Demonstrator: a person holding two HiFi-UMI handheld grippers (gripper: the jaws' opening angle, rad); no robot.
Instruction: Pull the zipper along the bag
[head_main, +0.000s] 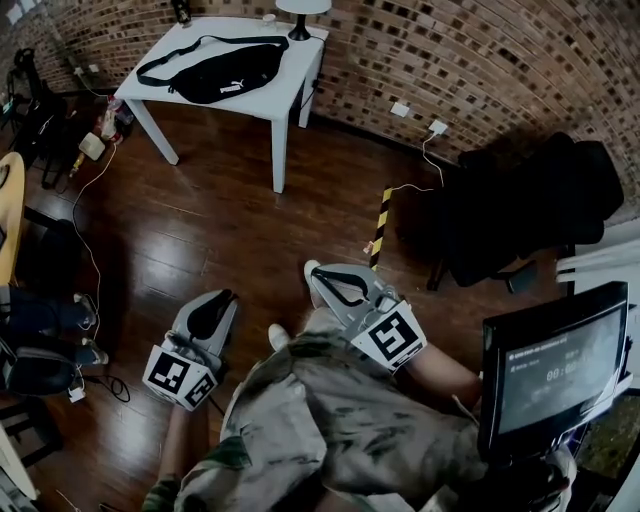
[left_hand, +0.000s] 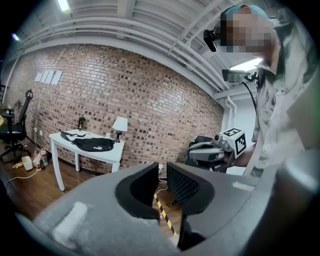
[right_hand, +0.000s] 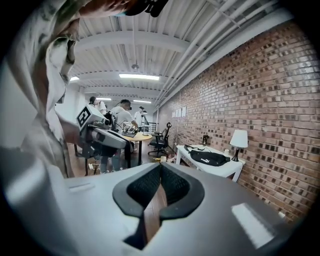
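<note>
1. Closest to the head camera, logged the person's camouflage-print shirt (head_main: 330, 420), with both tools held low over the dark wood floor (head_main: 200, 220).
2. Checked the left gripper (left_hand: 162, 172) in its own view: jaws parted by a narrow slot, only floor showing through, nothing held.
3. Checked the right gripper (right_hand: 160, 167) in its own view: pad tips met, with a sliver of floor showing only further back, nothing gripped.
4. Found the black bag (head_main: 215, 72) lying on the white table (head_main: 290, 60) against the brick wall (head_main: 480, 60), near a lamp (head_main: 300, 10) and well apart from both grippers.
5. Saw only in the head view: a monitor (head_main: 550, 370) at lower right and a black-and-yellow striped strip (head_main: 379, 222) on the floor.
6. Saw only in the right gripper view: people (right_hand: 122, 111) gathered at a round table far down the room.
7. Caught each tool in the other's camera: the marker cube (left_hand: 234, 140) of the right one in the left gripper view, and the left tool's cube (right_hand: 86, 117) in the right gripper view.
8. Noted a white logo on the bag; lettering too small to read. Screen text on the monitor also not legible. Spotted paper sheets (left_hand: 47, 76) on the wall, print unreadable.
</note>
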